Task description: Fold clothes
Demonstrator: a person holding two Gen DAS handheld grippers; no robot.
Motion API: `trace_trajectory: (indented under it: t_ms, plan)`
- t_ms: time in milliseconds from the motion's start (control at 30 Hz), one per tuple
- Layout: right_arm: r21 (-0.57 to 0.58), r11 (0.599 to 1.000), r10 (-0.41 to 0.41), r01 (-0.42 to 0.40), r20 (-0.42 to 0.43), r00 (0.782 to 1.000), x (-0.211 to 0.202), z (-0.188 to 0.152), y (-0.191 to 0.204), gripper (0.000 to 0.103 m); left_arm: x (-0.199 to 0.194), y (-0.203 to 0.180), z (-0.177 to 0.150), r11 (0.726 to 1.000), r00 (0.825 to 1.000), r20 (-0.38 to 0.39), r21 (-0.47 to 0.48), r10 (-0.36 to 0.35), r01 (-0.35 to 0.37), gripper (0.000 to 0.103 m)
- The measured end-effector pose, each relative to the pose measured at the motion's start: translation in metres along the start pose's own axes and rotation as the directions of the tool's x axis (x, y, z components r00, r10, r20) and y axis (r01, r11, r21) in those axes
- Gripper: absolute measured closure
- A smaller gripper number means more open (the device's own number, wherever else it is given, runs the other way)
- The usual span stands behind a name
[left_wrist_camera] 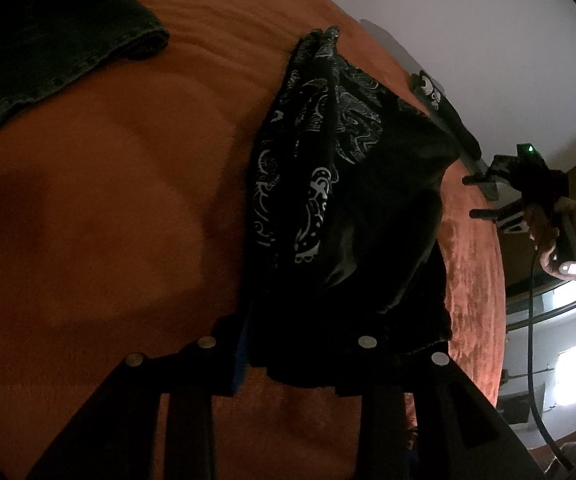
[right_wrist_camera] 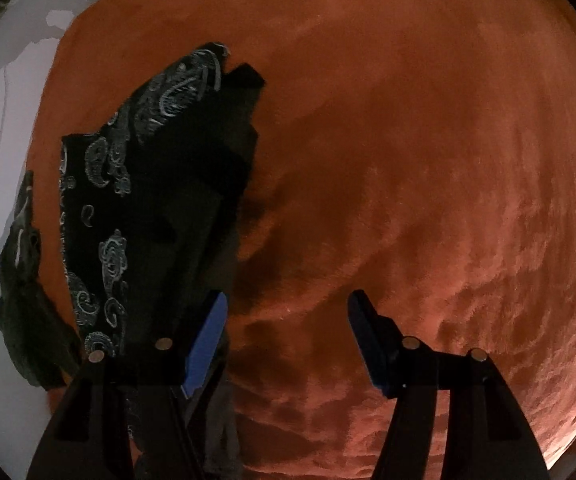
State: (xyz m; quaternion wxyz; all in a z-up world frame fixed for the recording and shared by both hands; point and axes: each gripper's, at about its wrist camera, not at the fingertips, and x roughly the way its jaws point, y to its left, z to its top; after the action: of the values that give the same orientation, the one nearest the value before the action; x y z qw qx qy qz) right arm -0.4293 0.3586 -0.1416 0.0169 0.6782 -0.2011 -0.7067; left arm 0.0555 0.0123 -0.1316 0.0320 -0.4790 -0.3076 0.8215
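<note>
A black garment with a white paisley print [left_wrist_camera: 328, 168] lies bunched on the rust-orange bed cover [left_wrist_camera: 107, 200]. My left gripper [left_wrist_camera: 300, 340] is closed on its near edge; the blue pad of the left finger [left_wrist_camera: 241, 360] presses the cloth, and the other finger is hidden under it. My right gripper [left_wrist_camera: 474, 197], held by a hand [left_wrist_camera: 548, 236], hovers open just past the garment's right side. In the right wrist view the right gripper [right_wrist_camera: 288, 300] stands open over bare cover [right_wrist_camera: 408, 160], with the paisley garment [right_wrist_camera: 127, 200] to its left.
Folded dark denim [left_wrist_camera: 67, 40] lies at the upper left of the bed. Another dark garment [left_wrist_camera: 444, 116] [right_wrist_camera: 23, 300] hangs over the bed's far edge by the pale wall. A cable [left_wrist_camera: 532, 340] drops from the right gripper.
</note>
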Motion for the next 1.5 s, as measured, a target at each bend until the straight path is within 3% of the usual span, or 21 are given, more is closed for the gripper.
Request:
trace_trajectory:
  t_ms: [167, 567, 1000, 1367, 1500]
  plan:
    - [0.062, 0.998, 0.036, -0.034, -0.029, 0.999, 0.002, -0.006, -0.011, 0.041, -0.001, 0.000, -0.001, 1.000, 1.000, 0.000, -0.002, 0.003, -0.003, 0.070]
    - [0.012, 0.999, 0.044, -0.044, -0.040, 0.998, 0.002, -0.012, 0.012, 0.041, -0.002, 0.001, 0.000, 1.000, 1.000, -0.001, -0.008, 0.001, -0.001, 0.070]
    - [-0.099, 0.993, 0.068, -0.060, 0.080, 0.994, -0.013, -0.033, 0.024, 0.041, -0.002, 0.001, 0.000, 1.000, 1.000, -0.003, -0.016, -0.002, 0.002, 0.069]
    - [-0.219, 0.976, 0.033, 0.012, 0.202, 0.979, -0.030, -0.034, 0.056, 0.041, -0.002, 0.003, 0.001, 1.000, 1.000, -0.001, -0.026, -0.005, 0.005, 0.068]
    - [-0.269, 0.963, 0.043, 0.013, 0.204, 0.978, -0.030, -0.042, 0.070, 0.041, -0.002, 0.003, 0.000, 1.000, 1.000, -0.004, -0.026, -0.006, 0.006, 0.068]
